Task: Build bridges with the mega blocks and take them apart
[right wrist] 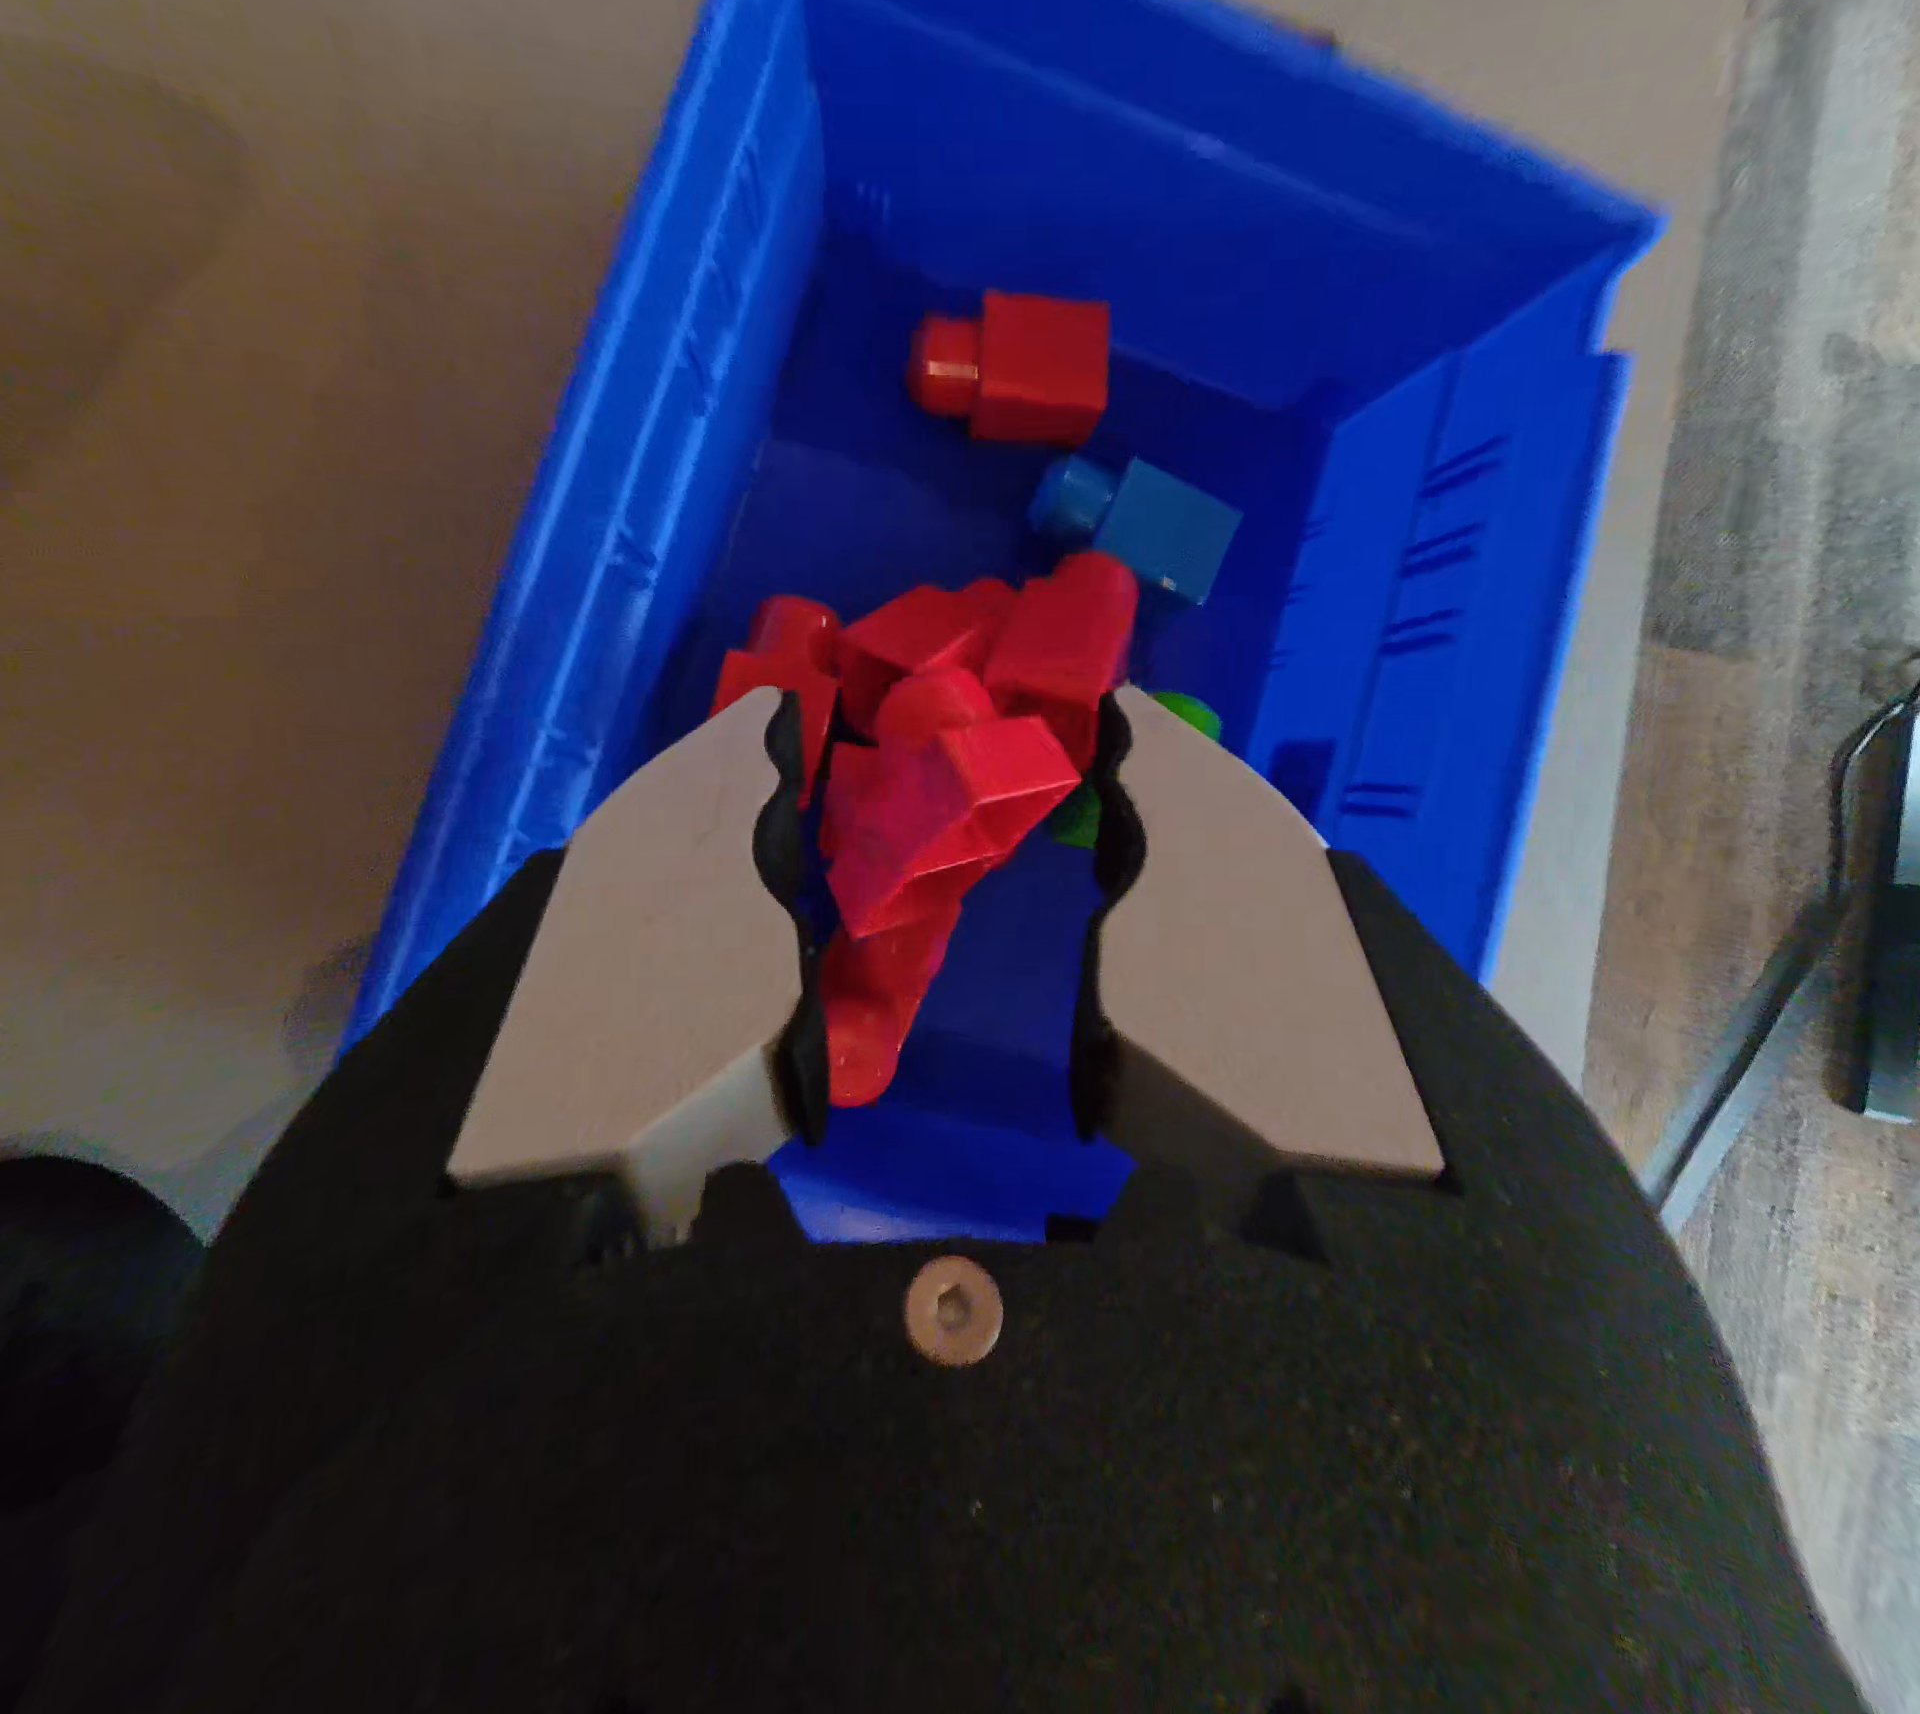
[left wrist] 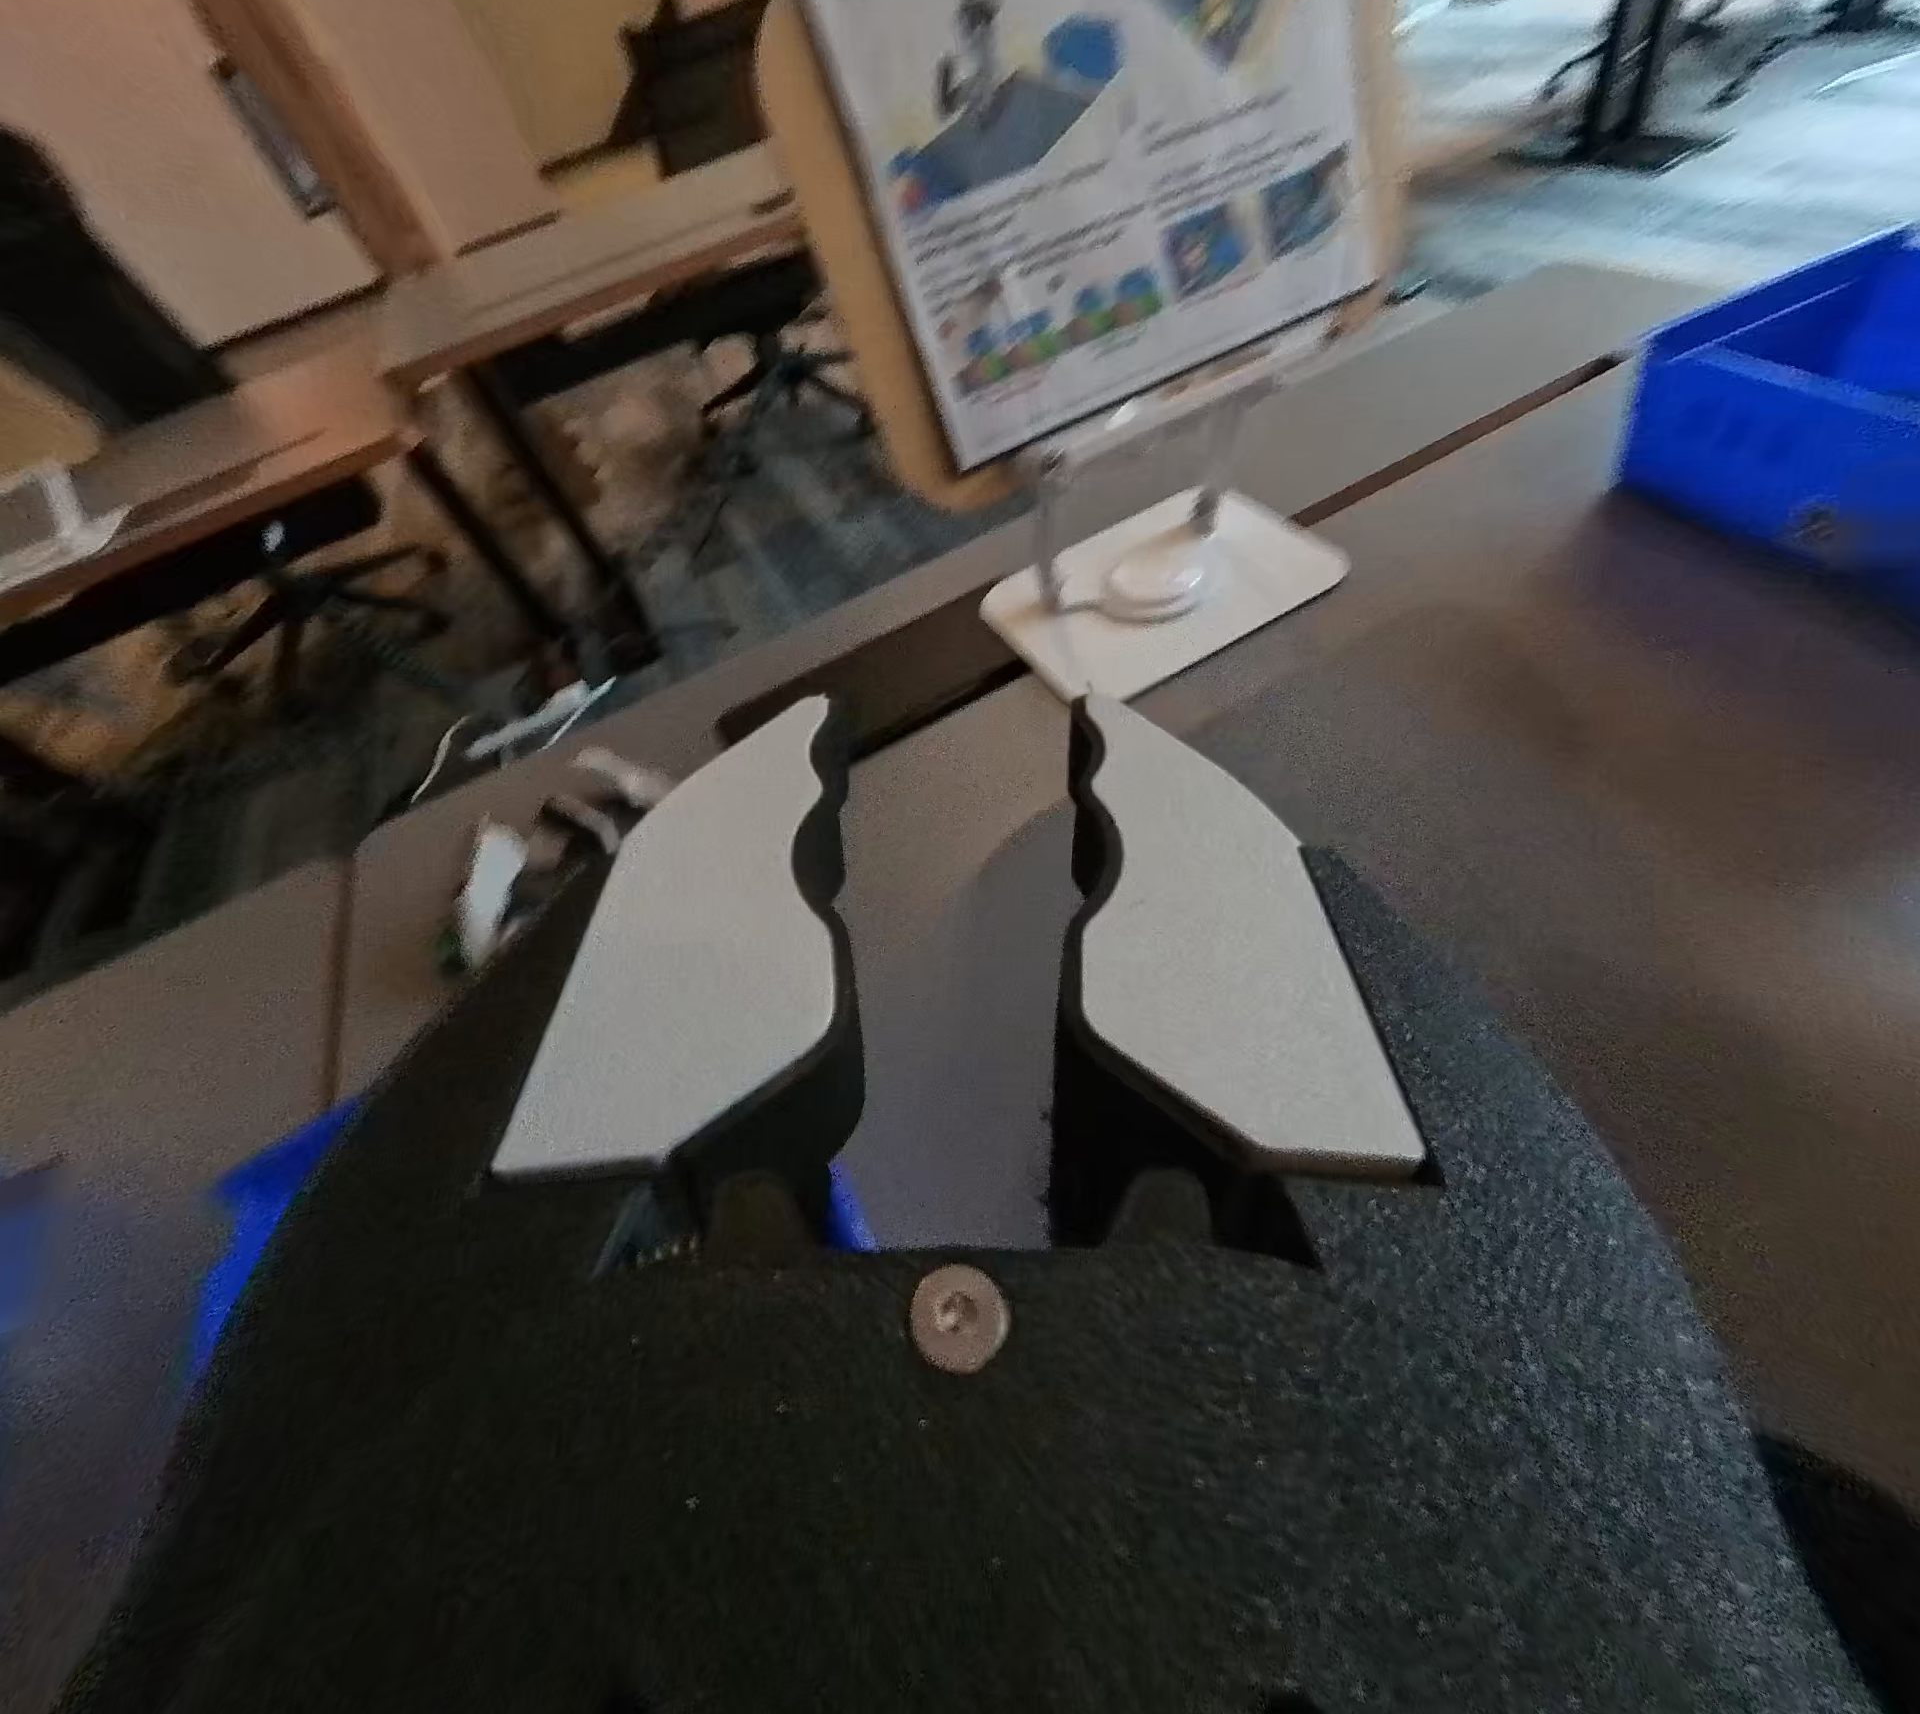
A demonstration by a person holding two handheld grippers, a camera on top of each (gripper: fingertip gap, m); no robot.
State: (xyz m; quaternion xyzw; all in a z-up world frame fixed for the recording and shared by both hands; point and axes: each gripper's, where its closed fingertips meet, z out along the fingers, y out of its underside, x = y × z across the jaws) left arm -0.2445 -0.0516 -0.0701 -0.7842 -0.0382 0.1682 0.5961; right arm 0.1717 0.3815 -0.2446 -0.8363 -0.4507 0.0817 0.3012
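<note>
Seemingly no bridge stands yet: the mega blocks (right wrist: pixel 966 708) lie loose in a blue bin (right wrist: pixel 717 376), the right gripper (right wrist: pixel 945 708) spread empty above them, the left gripper (left wrist: pixel 951 708) spread empty over bare surface (left wrist: pixel 1558 833).

Beige walls (left wrist: pixel 343 2), dark-legged desks (left wrist: pixel 312 438) beyond the brown table (left wrist: pixel 1558 833) — mottled grey carpet (right wrist: pixel 1787 521).

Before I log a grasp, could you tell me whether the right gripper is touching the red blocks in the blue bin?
Cannot tell. In the right wrist view the right gripper is open over the blue bin, with red blocks between its fingers, but no plain contact or gap shows.
</note>
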